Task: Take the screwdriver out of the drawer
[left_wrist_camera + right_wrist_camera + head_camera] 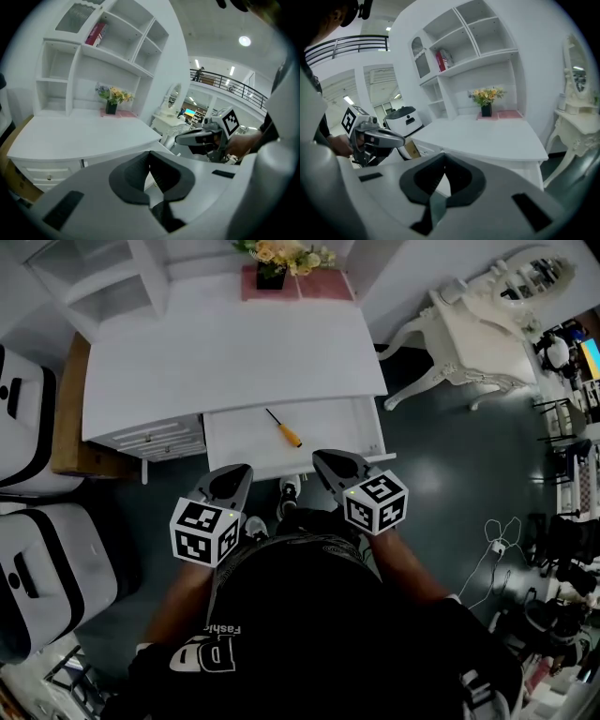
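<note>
A screwdriver [282, 428] with a thin dark shaft and an orange handle lies inside the open white drawer [234, 444] at the desk's front. Both grippers hover in front of the drawer, short of its front edge and apart from the screwdriver. My left gripper [244, 471] is at the drawer's lower left, my right gripper [322, 458] at its lower right. In the left gripper view the left gripper [150, 153] has its jaws together with nothing between them. The right gripper [444, 156] likewise has closed, empty jaws. The screwdriver is hidden in both gripper views.
The white desk top [225, 352] carries a flower pot [281, 259] and a pink mat [319, 285] at the back, with open shelves [84, 70] above. A closed drawer unit [155, 439] sits left of the open drawer. A white ornate table [469, 334] stands to the right, white machines [19, 418] to the left.
</note>
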Available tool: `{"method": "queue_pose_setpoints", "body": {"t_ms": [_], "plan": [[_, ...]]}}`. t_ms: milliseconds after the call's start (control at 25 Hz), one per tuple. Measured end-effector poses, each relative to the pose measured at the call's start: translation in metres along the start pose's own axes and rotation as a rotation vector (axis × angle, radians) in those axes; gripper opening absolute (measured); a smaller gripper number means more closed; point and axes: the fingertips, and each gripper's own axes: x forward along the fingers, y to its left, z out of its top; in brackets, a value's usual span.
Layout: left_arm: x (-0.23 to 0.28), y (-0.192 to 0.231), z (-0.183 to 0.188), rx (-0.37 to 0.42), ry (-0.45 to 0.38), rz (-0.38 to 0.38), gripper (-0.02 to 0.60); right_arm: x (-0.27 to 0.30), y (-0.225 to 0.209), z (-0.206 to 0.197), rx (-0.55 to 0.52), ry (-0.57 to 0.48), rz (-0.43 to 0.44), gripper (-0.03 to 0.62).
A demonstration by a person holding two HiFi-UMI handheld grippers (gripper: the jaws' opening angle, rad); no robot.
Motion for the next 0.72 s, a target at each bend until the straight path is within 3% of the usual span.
{"method": "queue_pose_setpoints", "body": {"t_ms": [360, 720], "plan": [[0.018, 0.05, 0.006, -0.037, 0.025, 0.103, 0.014, 0.043, -0.036, -0.005, -0.031, 0.1, 0.023, 0.011], [0.039, 0.069, -0.001, -0.067, 0.075, 0.136, 0.014, 0.091, -0.061, -0.026, -0.047, 0.212, 0.061, 0.019]]}}
